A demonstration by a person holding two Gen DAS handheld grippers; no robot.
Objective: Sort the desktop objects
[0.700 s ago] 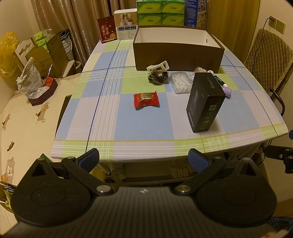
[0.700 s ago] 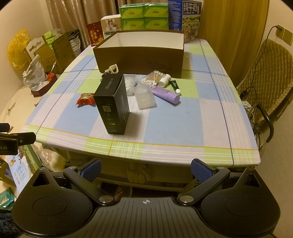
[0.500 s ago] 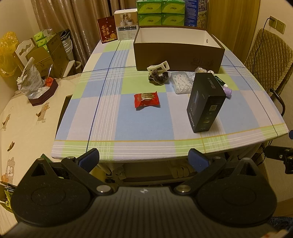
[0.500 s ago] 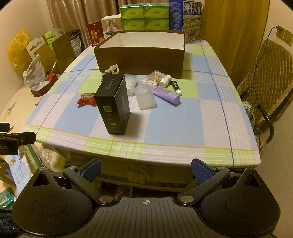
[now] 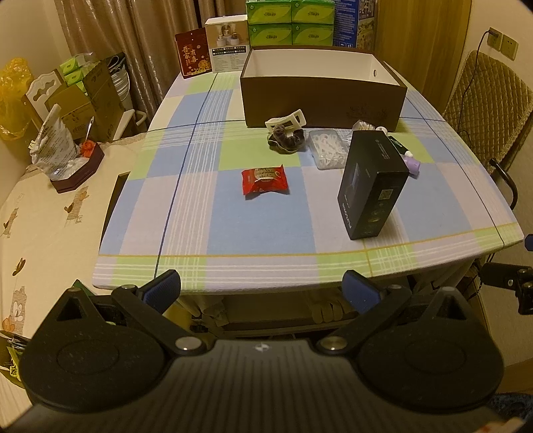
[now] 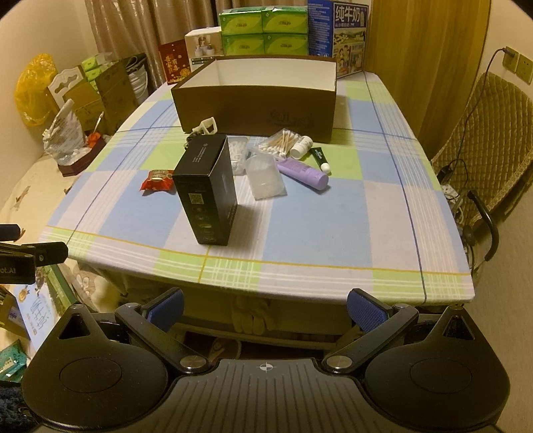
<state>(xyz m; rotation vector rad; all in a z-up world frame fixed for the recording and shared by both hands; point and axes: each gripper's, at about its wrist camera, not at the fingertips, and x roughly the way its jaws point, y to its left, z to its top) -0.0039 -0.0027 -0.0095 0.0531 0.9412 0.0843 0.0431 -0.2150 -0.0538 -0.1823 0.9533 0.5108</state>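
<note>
Both jaws wide, empty, short of the counter (image 6: 333, 279) edge. Upright black rectangular carton (image 6: 208, 186) stands ahead-left of right gripper (image 6: 265, 311), ahead-right of left gripper (image 5: 261, 291); neither clearly nearer.

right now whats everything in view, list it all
table: 1, blue-green check cloth, centre
brown box: 1, open, white inside, far side
black box: 1, upright, near edge
red snack: 1, left of black box
hair clip: 1, white, by brown box
scrunchie: 1, dark, under clip
clear tub: 1, right of black box
purple tube: 1, lying flat
cotton swabs: 1 bag, before brown box
green packs: 4, far end
chair: 1, right
left gripper: fingers open, empty
right gripper: fingers open, empty
</note>
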